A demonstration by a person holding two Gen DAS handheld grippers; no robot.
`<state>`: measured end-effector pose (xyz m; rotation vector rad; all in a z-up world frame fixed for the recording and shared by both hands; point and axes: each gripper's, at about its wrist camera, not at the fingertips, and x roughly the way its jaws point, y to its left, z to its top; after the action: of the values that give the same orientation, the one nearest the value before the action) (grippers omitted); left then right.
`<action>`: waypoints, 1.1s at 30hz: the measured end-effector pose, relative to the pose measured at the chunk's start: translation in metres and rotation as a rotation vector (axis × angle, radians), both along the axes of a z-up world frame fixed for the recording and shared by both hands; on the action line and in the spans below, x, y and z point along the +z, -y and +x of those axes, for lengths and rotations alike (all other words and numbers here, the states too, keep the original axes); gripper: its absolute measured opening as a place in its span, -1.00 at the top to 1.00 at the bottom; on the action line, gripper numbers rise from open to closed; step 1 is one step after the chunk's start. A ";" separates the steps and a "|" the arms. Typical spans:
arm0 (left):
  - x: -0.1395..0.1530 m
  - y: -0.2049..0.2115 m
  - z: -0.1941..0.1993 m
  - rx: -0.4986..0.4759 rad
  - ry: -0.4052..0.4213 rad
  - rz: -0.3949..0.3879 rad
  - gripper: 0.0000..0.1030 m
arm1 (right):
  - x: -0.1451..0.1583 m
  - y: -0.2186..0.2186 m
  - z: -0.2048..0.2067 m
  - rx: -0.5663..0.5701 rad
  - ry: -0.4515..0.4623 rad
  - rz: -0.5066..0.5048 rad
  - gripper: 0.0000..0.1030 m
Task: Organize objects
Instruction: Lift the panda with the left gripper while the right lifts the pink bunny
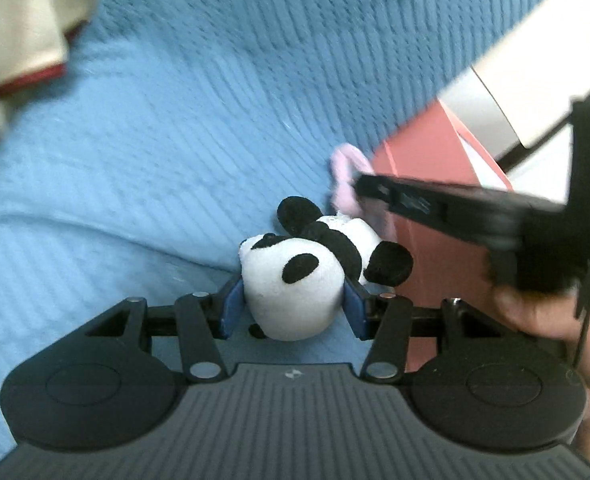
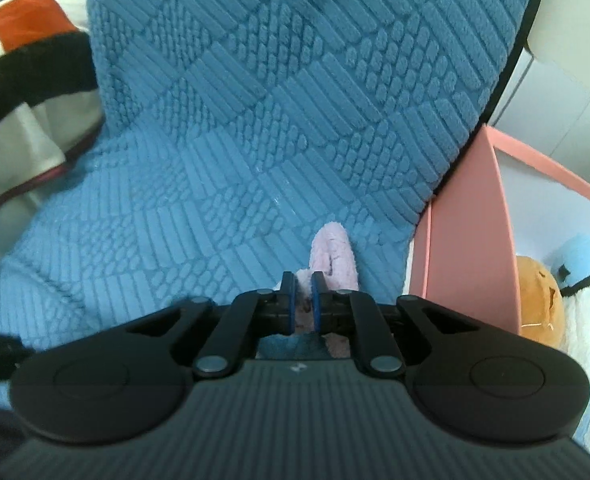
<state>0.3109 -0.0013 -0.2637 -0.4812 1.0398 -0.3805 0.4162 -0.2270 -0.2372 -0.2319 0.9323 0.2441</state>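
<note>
A small black-and-white panda plush [image 1: 295,276] lies on the blue quilted blanket [image 1: 175,140]. My left gripper [image 1: 293,304] is shut on its head, with a blue pad pressing on each side. My right gripper [image 2: 302,300] is shut on a fluffy pale pink toy [image 2: 333,250], whose tip sticks out past the pads. In the left wrist view, the right gripper [image 1: 369,188] comes in from the right in a person's hand [image 1: 535,316]. It meets the pink toy [image 1: 345,172] just behind the panda, beside the pink box [image 1: 427,168].
The open pink box [image 2: 475,216] stands at the blanket's right edge. It holds an orange plush [image 2: 539,304] and a blue-and-white plush [image 2: 583,272]. Cream, red and black bedding [image 2: 27,64] lies to the left. White furniture [image 1: 535,60] rises at the right.
</note>
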 end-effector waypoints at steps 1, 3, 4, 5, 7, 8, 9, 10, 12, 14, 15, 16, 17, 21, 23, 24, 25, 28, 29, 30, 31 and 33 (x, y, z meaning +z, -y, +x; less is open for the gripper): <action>0.003 -0.007 -0.001 0.024 0.005 0.013 -0.12 | 0.002 0.001 -0.002 0.001 0.001 0.012 0.78; 0.005 -0.019 -0.003 0.078 0.007 0.031 -0.12 | 0.005 0.001 -0.004 0.002 -0.001 0.036 0.78; 0.006 -0.025 -0.002 0.110 0.004 0.034 -0.12 | 0.006 0.000 -0.005 0.006 -0.002 0.047 0.78; 0.006 -0.030 -0.001 0.134 -0.002 0.037 -0.12 | 0.006 -0.001 -0.008 0.010 -0.004 0.059 0.78; 0.006 -0.040 0.002 0.182 -0.014 0.049 -0.12 | 0.005 -0.007 -0.013 0.022 -0.020 0.082 0.78; 0.005 -0.042 0.005 0.201 -0.015 0.056 -0.12 | 0.004 -0.011 -0.016 0.033 -0.029 0.093 0.78; 0.006 -0.046 0.006 0.218 -0.014 0.063 -0.12 | 0.003 -0.015 -0.020 0.048 -0.040 0.106 0.78; 0.007 -0.049 0.007 0.232 -0.010 0.072 -0.12 | 0.002 -0.019 -0.022 0.060 -0.049 0.116 0.77; 0.009 -0.051 0.008 0.246 0.000 0.098 -0.12 | 0.000 -0.025 -0.027 0.076 -0.063 0.126 0.74; 0.010 -0.051 0.009 0.252 0.008 0.119 -0.13 | -0.002 -0.031 -0.030 0.118 -0.084 0.120 0.72; 0.010 -0.050 0.010 0.258 0.010 0.127 -0.13 | -0.003 -0.033 -0.032 0.133 -0.093 0.122 0.70; 0.010 -0.050 0.010 0.258 0.016 0.131 -0.13 | -0.002 -0.035 -0.033 0.142 -0.097 0.127 0.70; 0.011 -0.049 0.010 0.256 0.021 0.133 -0.13 | -0.001 -0.036 -0.034 0.153 -0.097 0.131 0.64; 0.009 -0.049 0.013 0.251 0.018 0.137 -0.13 | 0.006 -0.033 -0.036 0.156 -0.059 0.134 -0.15; 0.008 -0.050 0.013 0.255 0.013 0.133 -0.13 | 0.006 -0.032 -0.035 0.159 -0.049 0.126 -0.43; 0.008 -0.050 0.014 0.259 0.012 0.130 -0.13 | 0.006 -0.030 -0.033 0.160 -0.054 0.117 -0.48; 0.007 -0.050 0.014 0.261 0.010 0.128 -0.13 | 0.004 -0.030 -0.030 0.162 -0.061 0.108 -0.55; 0.007 -0.050 0.014 0.265 0.007 0.123 -0.13 | -0.001 -0.031 -0.027 0.164 -0.074 0.075 -0.56; 0.006 -0.050 0.015 0.264 0.005 0.123 -0.13 | -0.004 -0.032 -0.025 0.163 -0.080 0.061 -0.56; 0.006 -0.050 0.015 0.263 0.002 0.122 -0.13 | -0.006 -0.033 -0.025 0.162 -0.083 0.046 -0.56; 0.005 -0.049 0.016 0.263 -0.002 0.120 -0.13 | -0.008 -0.034 -0.024 0.162 -0.085 0.035 -0.56; 0.003 -0.049 0.017 0.266 -0.009 0.119 -0.13 | -0.010 -0.035 -0.022 0.173 -0.098 0.033 -0.56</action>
<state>0.3275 0.0482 -0.2606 -0.5074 0.9859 -0.0800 0.3937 -0.1916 -0.2473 -0.2723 1.0060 0.4328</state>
